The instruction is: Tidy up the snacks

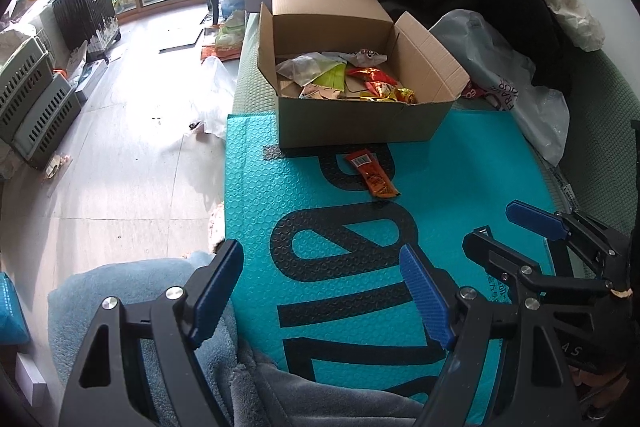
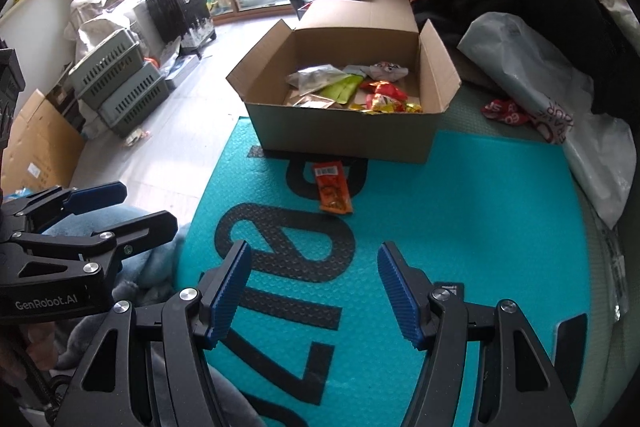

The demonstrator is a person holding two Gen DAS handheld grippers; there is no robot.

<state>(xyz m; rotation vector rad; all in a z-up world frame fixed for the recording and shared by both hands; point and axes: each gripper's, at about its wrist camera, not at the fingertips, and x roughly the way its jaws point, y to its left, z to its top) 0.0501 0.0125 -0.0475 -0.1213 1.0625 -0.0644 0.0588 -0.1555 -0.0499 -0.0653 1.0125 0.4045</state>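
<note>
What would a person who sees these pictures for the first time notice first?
Probably the bright turquoise bubble-wrap mailer with big black letters, spread out in the foreground. On its far edge stands an open brown cardboard box with colourful snack packets inside, and a single orange snack packet lies on the mailer just in front of the box. Both the left gripper and right gripper hang open above the mailer, empty.

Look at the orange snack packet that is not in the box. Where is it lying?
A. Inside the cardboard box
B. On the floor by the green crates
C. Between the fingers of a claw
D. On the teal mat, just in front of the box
D: the orange snack packet lies flat on the teal mat, just in front of the open cardboard box, with no claw touching it.
</note>
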